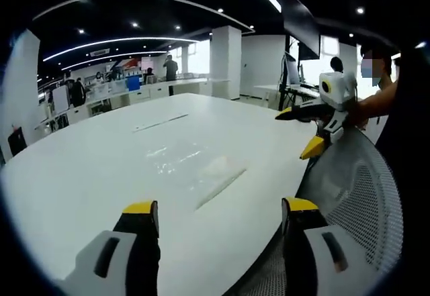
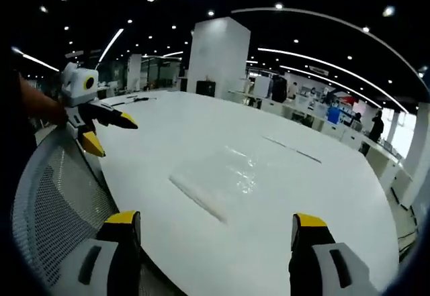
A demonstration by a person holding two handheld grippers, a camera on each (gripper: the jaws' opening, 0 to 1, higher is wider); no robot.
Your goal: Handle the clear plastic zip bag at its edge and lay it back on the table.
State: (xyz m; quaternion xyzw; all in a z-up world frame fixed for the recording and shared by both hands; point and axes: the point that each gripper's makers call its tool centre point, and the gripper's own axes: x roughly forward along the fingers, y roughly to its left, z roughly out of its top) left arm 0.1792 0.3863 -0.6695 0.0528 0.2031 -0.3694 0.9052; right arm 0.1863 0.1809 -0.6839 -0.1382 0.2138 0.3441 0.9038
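The clear plastic zip bag (image 1: 191, 165) lies flat on the white table (image 1: 80, 182), its zip strip toward me. In the left gripper view my left gripper (image 1: 222, 209) stands open just short of the bag, nothing between its yellow-tipped jaws. My right gripper (image 1: 301, 131) comes in from the right, held in a hand, also open and empty. From the right gripper view the bag (image 2: 222, 178) sits ahead of my right gripper (image 2: 216, 221), whose jaws are wide apart. The left gripper (image 2: 113, 137) hovers at the table's (image 2: 322, 195) left edge, jaws spread.
A grey mesh chair back (image 1: 356, 188) (image 2: 54, 195) stands against the near table edge between the two grippers. A thin long strip (image 1: 161, 121) (image 2: 292, 150) lies farther out on the table. A white pillar (image 2: 215, 54), desks and people are far behind.
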